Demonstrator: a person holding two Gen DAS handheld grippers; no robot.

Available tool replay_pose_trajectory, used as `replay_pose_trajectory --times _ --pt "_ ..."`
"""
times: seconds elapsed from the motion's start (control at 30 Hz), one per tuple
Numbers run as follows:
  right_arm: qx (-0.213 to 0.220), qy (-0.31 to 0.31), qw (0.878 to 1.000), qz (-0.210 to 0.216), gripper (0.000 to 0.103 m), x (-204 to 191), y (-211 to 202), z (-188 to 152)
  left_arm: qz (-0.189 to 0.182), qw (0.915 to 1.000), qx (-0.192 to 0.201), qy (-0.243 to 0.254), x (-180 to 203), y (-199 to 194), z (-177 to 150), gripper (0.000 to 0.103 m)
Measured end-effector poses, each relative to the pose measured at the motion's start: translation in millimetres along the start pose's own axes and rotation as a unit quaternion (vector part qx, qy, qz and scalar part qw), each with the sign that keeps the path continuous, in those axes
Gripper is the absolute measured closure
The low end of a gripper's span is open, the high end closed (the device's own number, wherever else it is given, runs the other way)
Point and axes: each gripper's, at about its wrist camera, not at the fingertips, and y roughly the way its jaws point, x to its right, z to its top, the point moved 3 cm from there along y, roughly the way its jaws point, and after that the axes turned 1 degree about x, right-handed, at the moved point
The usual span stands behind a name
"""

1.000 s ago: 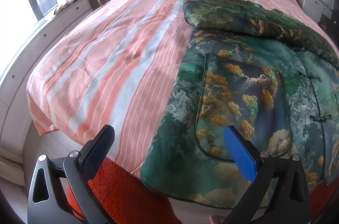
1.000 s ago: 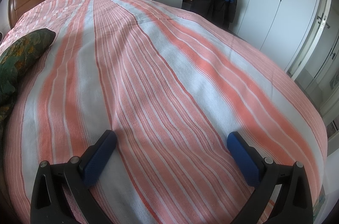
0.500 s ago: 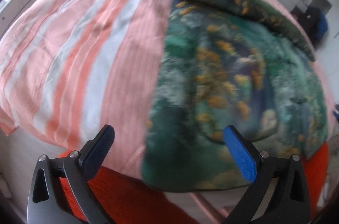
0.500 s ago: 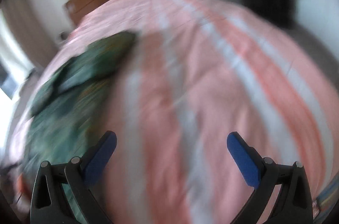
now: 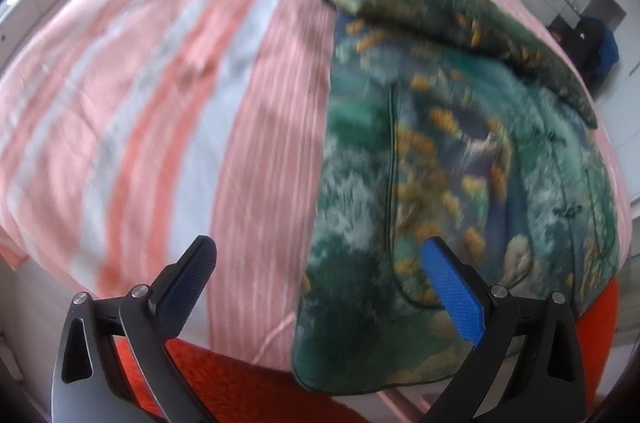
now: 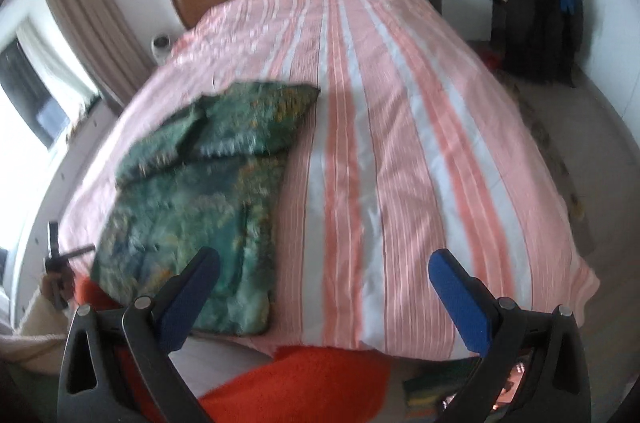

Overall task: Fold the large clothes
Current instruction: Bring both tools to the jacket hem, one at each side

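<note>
Green jacket point(image 5: 460, 159) lies flat beneath both spread, empty tongs point(image 5: 320, 287).

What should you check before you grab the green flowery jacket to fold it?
1. Left gripper open and holding nothing: ok.
2. Right gripper open and holding nothing: ok.
3. Green jacket lying flat on the striped bedspread: ok.
4. Sleeves already folded across the top: ok.
5. Jacket's near hem fully on the bed: not ok, it hangs over the edge.
6. Buttons done up: cannot tell, too blurry.
</note>
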Motion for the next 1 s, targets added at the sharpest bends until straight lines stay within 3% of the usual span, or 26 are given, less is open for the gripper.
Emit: replay_pose_trajectory --times 0.2,0.43,0.6,0.87,1.0 --pt "-0.021 0.021 0.999 0.035 0.0 -6.3 24.0 -15.0 0.003 0.9997 -0.006 0.023 5.4 -1.2 -10.2 0.0" --pt "-0.034 0.003 0.999 0.038 0.0 -17.6 28.4 -14.4 -0.02 0.9994 -0.018 0.019 14.7 1.6 -20.4 0.001" --pt "-0.094 0.008 0.995 0.025 0.001 -19.4 64.2 -34.3 -0.017 0.9991 -0.015 0.037 24.5 3.0 -27.1 0.001" --pt "-0.094 -0.016 0.995 0.022 0.001 -28.7 50.6 -24.3 -0.017 0.9993 -0.009 0.031 15.6 -4.0 -23.1 0.001" --pt "-0.094 -0.016 0.995 0.02 0.001 -29.3 52.0 -22.5 -0.046 0.9984 -0.015 0.028 17.5 0.5 -24.4 0.001"
